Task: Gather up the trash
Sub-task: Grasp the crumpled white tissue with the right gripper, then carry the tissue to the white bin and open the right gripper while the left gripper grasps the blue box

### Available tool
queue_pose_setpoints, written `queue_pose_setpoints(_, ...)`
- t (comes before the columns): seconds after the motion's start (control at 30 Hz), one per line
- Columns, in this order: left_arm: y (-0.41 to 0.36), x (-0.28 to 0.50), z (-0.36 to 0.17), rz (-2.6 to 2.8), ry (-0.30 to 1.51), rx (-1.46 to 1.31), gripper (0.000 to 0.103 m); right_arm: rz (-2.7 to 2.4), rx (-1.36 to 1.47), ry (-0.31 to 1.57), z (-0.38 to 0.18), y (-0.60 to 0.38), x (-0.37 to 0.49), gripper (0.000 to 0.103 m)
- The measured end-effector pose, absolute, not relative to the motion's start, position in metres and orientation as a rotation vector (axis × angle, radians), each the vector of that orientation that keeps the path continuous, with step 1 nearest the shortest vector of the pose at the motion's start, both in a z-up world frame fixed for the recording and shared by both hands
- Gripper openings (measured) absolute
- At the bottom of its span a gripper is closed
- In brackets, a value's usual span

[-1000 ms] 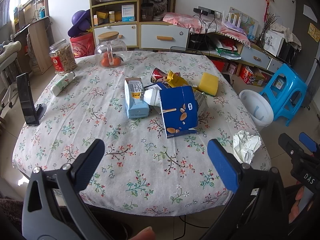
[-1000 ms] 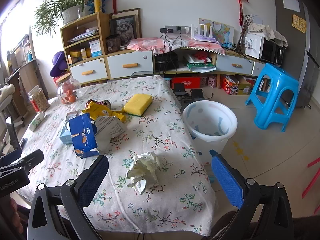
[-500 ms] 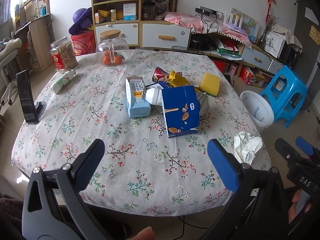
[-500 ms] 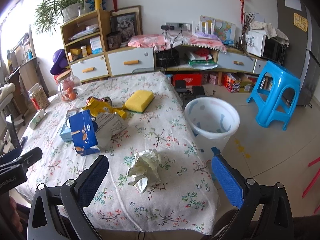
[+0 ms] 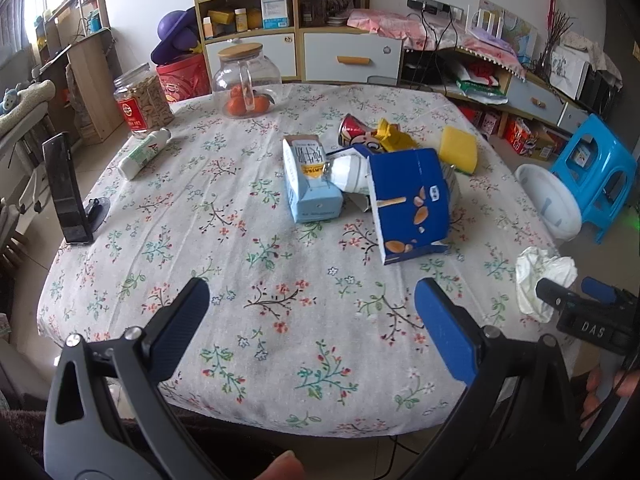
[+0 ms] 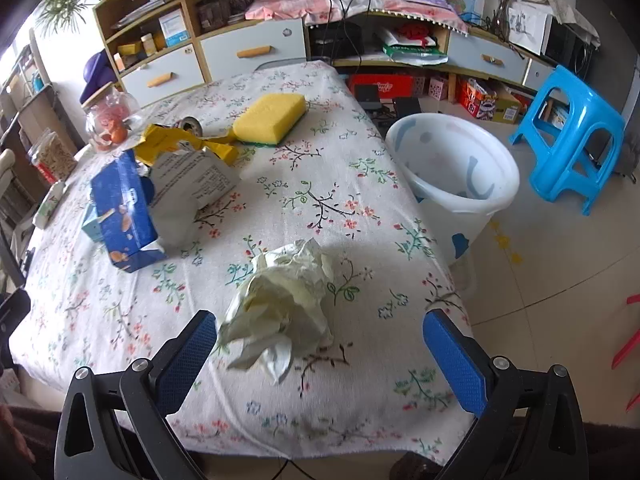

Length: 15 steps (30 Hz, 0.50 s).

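— Which piece of rubbish goes first, do you reckon?

— The crumpled tissue point(image 6: 282, 308), I'd say. It lies on the tabletop point(image 6: 360, 380) near the front right corner, straight ahead of the right tool point(image 6: 320, 344) and just beyond its tips, a shade towards the left finger, which is almost touching it.

— And the tool itself?

— Spread wide, nothing in it. The wad would fit between the pads with room to spare. It has no real long axis, just a ragged lump, so the angle hardly matters.

— The left one?

— The left tool point(image 5: 310, 320) is released too, empty, over the near edge with bare cloth in front. The blue carton point(image 5: 410, 206) and the rest of the pile sit well ahead of it. The tissue is far off to its right.

— The bin?

— The white bin point(image 6: 454, 178) stands on the floor just beside the table's right edge, beyond the tissue. A short carry for the right hand.
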State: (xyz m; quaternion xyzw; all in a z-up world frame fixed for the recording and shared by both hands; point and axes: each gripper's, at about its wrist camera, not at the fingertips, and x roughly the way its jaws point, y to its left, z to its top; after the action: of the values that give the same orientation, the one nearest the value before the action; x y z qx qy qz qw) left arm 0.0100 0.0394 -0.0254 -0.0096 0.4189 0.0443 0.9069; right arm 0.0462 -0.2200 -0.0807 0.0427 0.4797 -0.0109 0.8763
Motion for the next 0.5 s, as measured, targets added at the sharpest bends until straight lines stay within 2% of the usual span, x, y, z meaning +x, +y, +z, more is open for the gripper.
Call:
queue_pose_setpoints(0.1, 0.041, 0.018, -0.035, 0.087, 0.901, -0.023, 0.102, -0.014, 0.101, 1.013, -0.087, -0.218, 0.053, 0.096)
queue_pose_setpoints(0.17, 0.042, 0.024, -0.041, 0.066, 0.920, -0.039, 0.102, 0.002, 0.107, 1.028, -0.090, -0.216, 0.057, 0.082)
queue_pose_setpoints(0.23, 0.041, 0.029, -0.047, 0.021, 0.938, -0.060, 0.102, 0.006, 0.104, 1.048, -0.096, -0.215, 0.062, 0.062)
queue_pose_setpoints(0.27, 0.040, 0.032, -0.049, 0.011, 0.946, -0.064, 0.102, 0.008, 0.104, 1.054, -0.098, -0.216, 0.064, 0.057)
queue_pose_setpoints(0.33, 0.037, 0.037, -0.053, -0.004, 0.966, -0.066, 0.102, 0.031, 0.117, 1.055, -0.099, -0.216, 0.067, 0.041)
queue_pose_setpoints(0.5, 0.030, 0.049, -0.057, -0.069, 0.969, -0.144, 0.102, 0.040, 0.094, 1.040, -0.093, -0.213, 0.065, 0.037)
